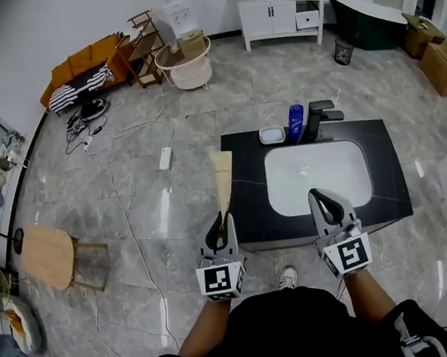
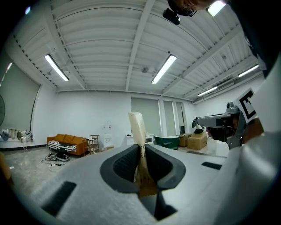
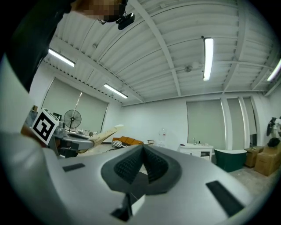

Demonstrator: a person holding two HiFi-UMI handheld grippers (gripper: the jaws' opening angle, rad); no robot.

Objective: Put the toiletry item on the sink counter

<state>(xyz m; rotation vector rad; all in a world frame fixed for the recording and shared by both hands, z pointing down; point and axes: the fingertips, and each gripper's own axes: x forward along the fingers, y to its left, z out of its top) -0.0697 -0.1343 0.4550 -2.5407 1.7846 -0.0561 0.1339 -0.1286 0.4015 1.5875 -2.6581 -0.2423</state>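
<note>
A cream toiletry tube (image 1: 223,178) sticks forward out of my left gripper (image 1: 222,222), whose jaws are shut on its lower end; the left gripper view shows the tube (image 2: 138,132) clamped between the dark pads. It hangs over the left edge of the black sink counter (image 1: 251,202), which holds a white basin (image 1: 318,175). My right gripper (image 1: 323,199) hovers over the counter's front edge by the basin, shut with nothing between its jaws. In the right gripper view the left gripper with the tube (image 3: 100,136) shows at the left.
A blue bottle (image 1: 296,120), a small white dish (image 1: 272,135) and a black faucet (image 1: 318,116) stand at the counter's back edge. A wooden stool (image 1: 52,257) stands to the left. Cables (image 1: 121,202) trail across the tiled floor. A white vanity (image 1: 279,9) and orange sofa (image 1: 85,69) are far behind.
</note>
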